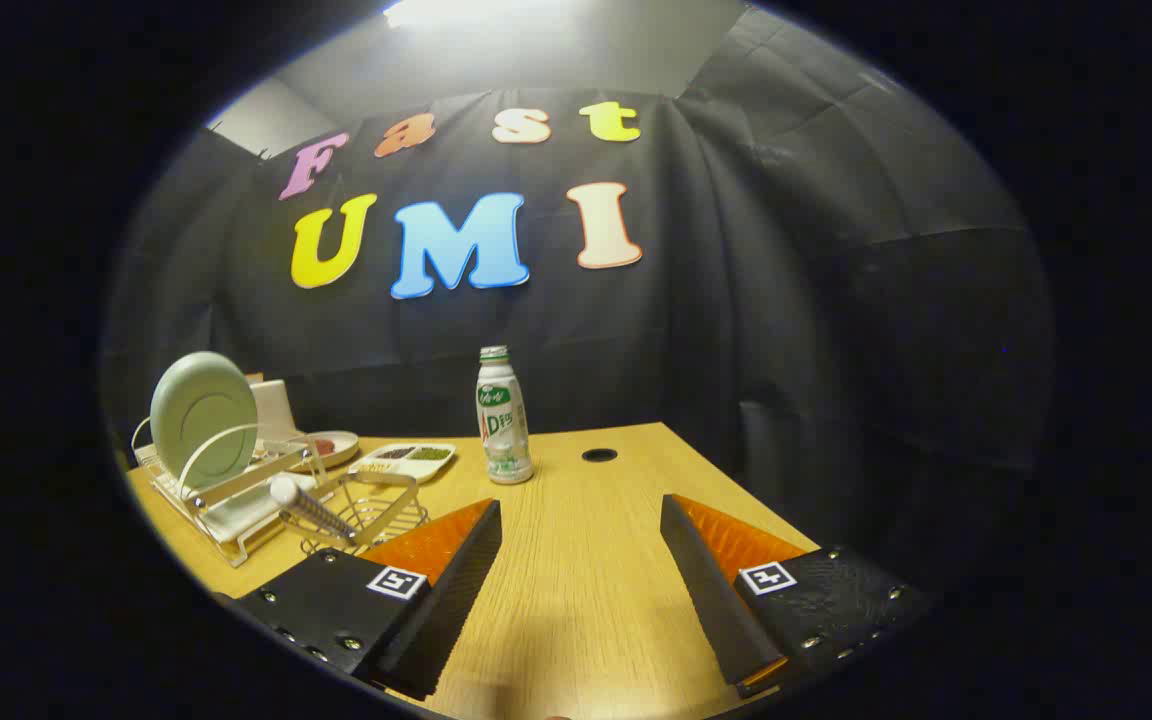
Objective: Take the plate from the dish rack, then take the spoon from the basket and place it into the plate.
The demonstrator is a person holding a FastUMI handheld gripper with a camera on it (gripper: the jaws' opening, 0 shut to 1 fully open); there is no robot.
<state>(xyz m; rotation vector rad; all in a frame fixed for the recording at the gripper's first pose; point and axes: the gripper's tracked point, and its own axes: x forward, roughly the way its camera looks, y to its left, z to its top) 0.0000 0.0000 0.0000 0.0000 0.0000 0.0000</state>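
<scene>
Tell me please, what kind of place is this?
Probably a staged recording booth, not a real kitchen: a wooden table stands before a black cloth wall, and kitchen props sit on it, a plate upright in a dish rack and a bottle. The tongs are open over bare table.

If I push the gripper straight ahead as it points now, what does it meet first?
Probably nothing soon: the open gripper faces bare table. The bottle stands slightly left of that line, with the table hole ahead; depth is unclear.

A light wood table (586, 600) with a small dark hole (598, 455) stands by a black cloth wall (736, 330) — above it, a gray ceiling (536, 55) with a bright light (436, 10).
</scene>
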